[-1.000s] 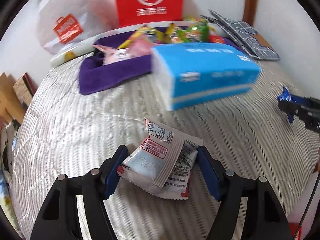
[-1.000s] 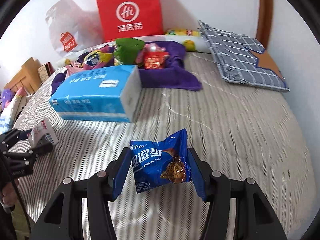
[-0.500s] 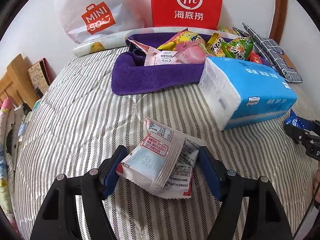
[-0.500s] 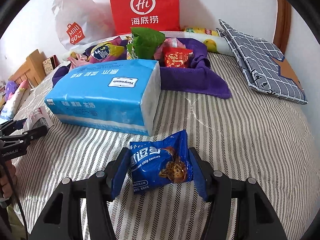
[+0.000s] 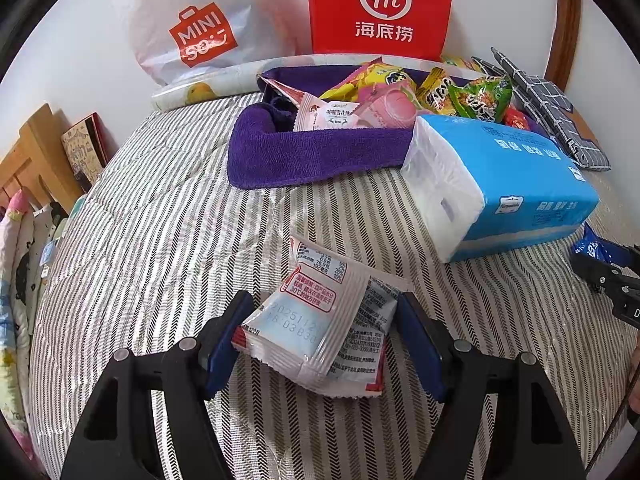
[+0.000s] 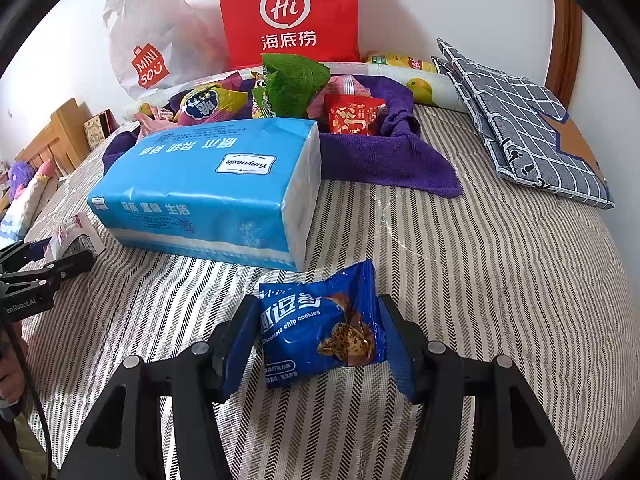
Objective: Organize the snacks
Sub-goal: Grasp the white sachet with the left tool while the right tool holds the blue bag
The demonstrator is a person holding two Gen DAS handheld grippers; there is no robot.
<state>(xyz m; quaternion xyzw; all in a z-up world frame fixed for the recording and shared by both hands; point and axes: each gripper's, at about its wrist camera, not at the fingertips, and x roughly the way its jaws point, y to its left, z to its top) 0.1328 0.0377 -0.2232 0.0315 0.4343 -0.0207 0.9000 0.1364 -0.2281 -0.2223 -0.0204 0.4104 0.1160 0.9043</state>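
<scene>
Left gripper (image 5: 322, 338) clamps two white sachets (image 5: 320, 320); right gripper (image 6: 318, 340) clamps a blue cookie packet (image 6: 320, 328). Ahead of both lies the tissue pack (image 6: 208, 184), with bare striped bedcover (image 6: 500, 280) beside it. Beyond, the purple towel (image 5: 312, 152) partly hides the snack pile (image 5: 400, 96).

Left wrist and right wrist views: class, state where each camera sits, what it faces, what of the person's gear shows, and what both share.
Left wrist: sits on the left gripper, looking down along its fingers at the white snack packets they hold; the right gripper shows at the right edge.
Right wrist: sits on the right gripper, looking down at its held blue cookie packet; the left gripper shows at the left edge.
Shared: tissue pack, purple towel, red bag.
</scene>
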